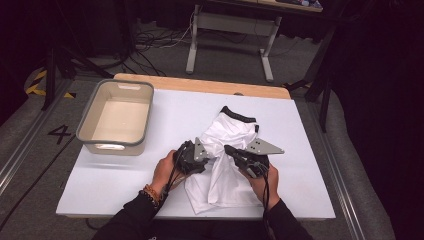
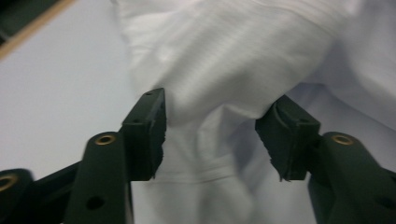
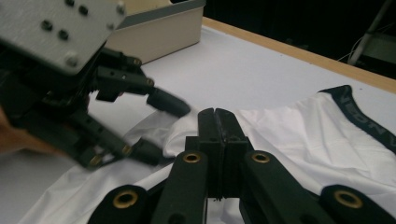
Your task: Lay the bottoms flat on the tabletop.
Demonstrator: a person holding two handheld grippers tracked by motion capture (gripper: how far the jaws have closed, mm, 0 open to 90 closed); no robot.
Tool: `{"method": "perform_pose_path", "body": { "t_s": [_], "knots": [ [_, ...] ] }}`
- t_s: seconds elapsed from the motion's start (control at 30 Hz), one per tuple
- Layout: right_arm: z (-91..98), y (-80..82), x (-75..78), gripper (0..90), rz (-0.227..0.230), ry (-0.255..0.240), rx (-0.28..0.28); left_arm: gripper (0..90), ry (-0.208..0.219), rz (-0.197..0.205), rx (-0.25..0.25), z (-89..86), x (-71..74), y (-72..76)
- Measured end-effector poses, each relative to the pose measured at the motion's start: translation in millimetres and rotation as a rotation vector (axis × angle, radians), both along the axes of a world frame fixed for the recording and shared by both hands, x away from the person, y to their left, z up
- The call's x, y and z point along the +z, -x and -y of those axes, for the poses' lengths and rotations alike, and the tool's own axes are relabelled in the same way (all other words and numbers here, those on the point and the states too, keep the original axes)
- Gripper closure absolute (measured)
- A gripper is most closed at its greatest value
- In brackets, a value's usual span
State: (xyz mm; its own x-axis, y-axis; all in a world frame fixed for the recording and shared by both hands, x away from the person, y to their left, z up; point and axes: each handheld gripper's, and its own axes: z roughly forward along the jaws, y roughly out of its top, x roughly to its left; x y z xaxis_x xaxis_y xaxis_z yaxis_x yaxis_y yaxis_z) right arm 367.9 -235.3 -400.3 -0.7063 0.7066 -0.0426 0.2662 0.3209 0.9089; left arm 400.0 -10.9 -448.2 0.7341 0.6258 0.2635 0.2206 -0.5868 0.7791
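Note:
A white garment (image 1: 227, 130) with a black waistband (image 1: 240, 116) lies crumpled on the white table (image 1: 310, 165). My left gripper (image 1: 212, 159) sits at its left side. In the left gripper view the jaws (image 2: 210, 135) stand open on either side of a raised fold of the cloth (image 2: 233, 56), with the pads clear of it. My right gripper (image 1: 227, 149) meets it from the right, and its jaws (image 3: 217, 114) are pressed together on a pinch of the garment (image 3: 303, 135), which peaks at their tips. The left gripper (image 3: 163, 128) appears open close by in the right gripper view.
A beige bin (image 1: 85, 125) with a grey rim stands empty at the table's far left, also in the right gripper view (image 3: 159, 28). A wooden strip (image 1: 200, 84) edges the table's far side. A desk frame (image 1: 227, 25) and cables lie on the floor beyond.

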Motion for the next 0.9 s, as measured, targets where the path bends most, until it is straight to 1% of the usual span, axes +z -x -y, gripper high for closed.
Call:
{"method": "perform_pose_path", "body": {
  "t_s": [0.07,0.13,0.17,0.23,0.3,0.33,0.37,0.4,0.47,0.53,0.57,0.6,0.67,0.7,0.73,0.77,0.83,0.87,0.9],
  "knots": [
    [-2.2,1.1,-1.0,90.0,-0.004,0.013,0.016,55.3,0.035,0.019,0.034,-8.3,1.7,-2.8],
    [-4.4,1.7,-2.3,90.0,-0.013,0.017,0.029,60.4,0.058,0.028,0.063,-17.2,3.1,-4.6],
    [-5.7,1.9,-3.6,90.0,-0.018,0.018,0.032,65.3,0.061,0.036,0.078,-20.7,4.0,-4.9],
    [-6.8,1.5,-5.4,90.0,-0.023,0.033,0.041,67.2,0.076,0.036,0.092,-26.2,5.6,-5.8],
    [-7.1,1.1,-6.2,89.2,-0.029,0.028,0.045,69.5,0.104,0.033,0.101,-31.2,7.2,-5.8],
    [-7.3,0.7,-6.5,87.4,-0.033,0.031,0.046,72.9,0.113,0.029,0.100,-33.0,8.0,-5.7],
    [-7.5,0.1,-6.8,84.7,-0.040,0.039,0.051,74.3,0.113,0.030,0.104,-34.2,8.8,-5.6],
    [-7.7,-0.3,-7.2,78.6,-0.044,0.051,0.056,73.9,0.114,0.029,0.105,-35.3,9.5,-4.6],
    [-5.9,-0.9,-7.5,69.8,-0.031,0.078,0.032,73.8,0.112,0.027,0.102,-38.3,11.1,-2.7],
    [1.1,-4.5,-8.0,62.0,-0.051,0.084,0.010,72.2,0.114,0.033,0.110,-42.8,12.8,-0.8],
    [4.6,-5.7,-8.7,61.7,-0.056,0.086,0.001,71.3,0.128,0.035,0.119,-46.5,14.2,0.0],
    [11.2,-7.3,-10.1,61.7,-0.055,0.098,-0.020,69.0,0.147,0.034,0.127,-49.7,15.7,0.3],
    [22.7,-10.2,-12.7,61.3,-0.051,0.135,-0.054,66.4,0.186,0.028,0.139,-55.2,18.7,0.8],
    [28.9,-11.4,-14.0,60.8,-0.043,0.162,-0.078,66.5,0.194,0.027,0.141,-56.6,19.7,1.0],
    [33.8,-12.4,-14.8,60.6,-0.045,0.169,-0.096,66.4,0.207,0.026,0.142,-58.1,20.9,1.5],
    [41.1,-14.2,-15.6,60.0,-0.053,0.169,-0.113,66.2,0.211,0.026,0.144,-60.0,22.5,1.9],
    [55.2,-17.6,-16.7,56.8,-0.070,0.167,-0.153,65.5,0.228,0.031,0.147,-62.3,25.3,3.6],
    [61.8,-18.9,-17.0,56.4,-0.071,0.164,-0.176,65.4,0.237,0.037,0.147,-63.9,27.0,4.2],
    [67.8,-20.3,-17.4,55.7,-0.073,0.160,-0.195,64.3,0.255,0.040,0.152,-65.7,28.6,5.0]
  ]
}}
